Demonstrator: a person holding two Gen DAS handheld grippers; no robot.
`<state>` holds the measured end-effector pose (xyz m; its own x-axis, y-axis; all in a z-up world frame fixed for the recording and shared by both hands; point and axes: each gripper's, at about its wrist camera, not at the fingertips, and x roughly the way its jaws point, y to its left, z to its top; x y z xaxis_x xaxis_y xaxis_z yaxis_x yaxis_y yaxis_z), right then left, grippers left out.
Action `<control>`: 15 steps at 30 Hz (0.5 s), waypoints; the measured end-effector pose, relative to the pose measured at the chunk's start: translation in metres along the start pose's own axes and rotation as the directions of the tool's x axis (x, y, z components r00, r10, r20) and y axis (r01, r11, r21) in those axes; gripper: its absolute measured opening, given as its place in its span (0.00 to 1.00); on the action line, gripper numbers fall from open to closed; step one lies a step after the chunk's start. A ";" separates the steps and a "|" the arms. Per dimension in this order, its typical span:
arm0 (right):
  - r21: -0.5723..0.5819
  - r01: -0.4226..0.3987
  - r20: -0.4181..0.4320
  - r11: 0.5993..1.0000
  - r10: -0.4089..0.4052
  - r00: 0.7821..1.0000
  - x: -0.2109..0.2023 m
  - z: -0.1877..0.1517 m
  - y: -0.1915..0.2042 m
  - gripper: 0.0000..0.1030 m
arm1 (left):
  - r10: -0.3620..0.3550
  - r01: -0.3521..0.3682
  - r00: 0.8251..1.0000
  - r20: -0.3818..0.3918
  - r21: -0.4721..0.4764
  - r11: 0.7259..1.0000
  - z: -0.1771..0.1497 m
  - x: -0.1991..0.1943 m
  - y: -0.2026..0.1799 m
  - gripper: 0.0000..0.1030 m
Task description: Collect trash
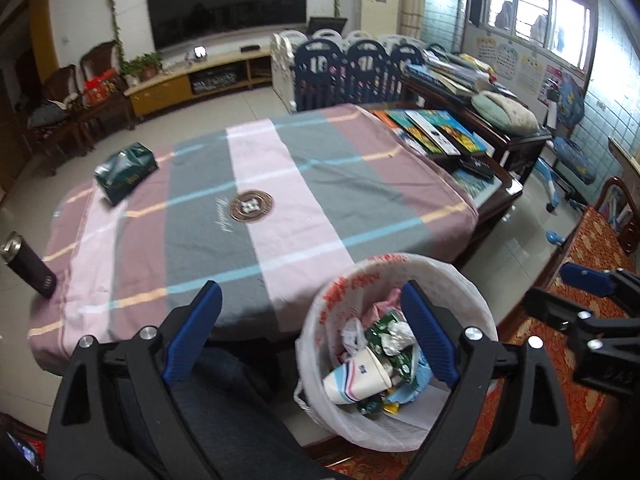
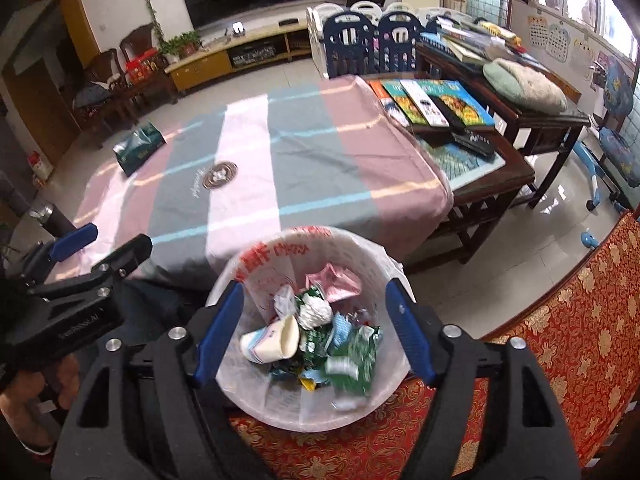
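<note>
left gripper wide open, empty | right gripper wide open, empty, over bin | risk: green pack mistaken for trash; bin tips if rim knocked

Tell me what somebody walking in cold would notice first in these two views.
Probably the white lined trash bin beside the table, heaped with a paper cup, green wrappers and crumpled tissue. The right gripper hangs open above it, and the left gripper is open too. Next comes the striped tablecloth, carrying only a green tissue pack at its far left.
</note>
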<state>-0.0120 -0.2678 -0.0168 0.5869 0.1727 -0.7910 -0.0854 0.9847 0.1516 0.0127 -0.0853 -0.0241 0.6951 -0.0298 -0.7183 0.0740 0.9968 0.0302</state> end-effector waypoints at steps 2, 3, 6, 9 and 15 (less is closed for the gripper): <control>0.002 0.013 0.047 1.000 -0.013 0.999 -0.019 0.007 0.005 0.83 | 0.032 -0.031 0.999 0.023 -0.025 0.999 0.003 -0.017 0.008 0.94; 0.003 0.022 0.068 1.000 -0.022 0.997 -0.028 0.009 0.008 0.87 | 0.042 -0.041 0.999 0.032 -0.040 0.998 0.004 -0.025 0.011 0.96; -0.011 0.010 0.109 1.000 -0.009 0.994 -0.047 0.014 0.017 0.89 | 0.047 -0.041 0.997 0.069 -0.081 0.996 0.006 -0.049 0.024 0.97; -0.011 0.001 0.095 1.000 0.000 0.995 -0.053 0.018 0.022 0.92 | 0.066 -0.058 0.995 0.080 -0.106 0.993 0.007 -0.064 0.032 0.97; -0.030 0.015 0.102 0.999 -0.012 0.995 -0.052 0.018 0.029 0.92 | 0.085 -0.073 0.992 0.098 -0.117 0.990 0.007 -0.077 0.038 0.97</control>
<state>-0.0307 -0.2482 0.0396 0.6670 0.1575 -0.7282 -0.1003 0.9875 0.1217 -0.0331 -0.0457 0.0377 0.7654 0.0479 -0.6418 -0.0615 0.9981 0.0012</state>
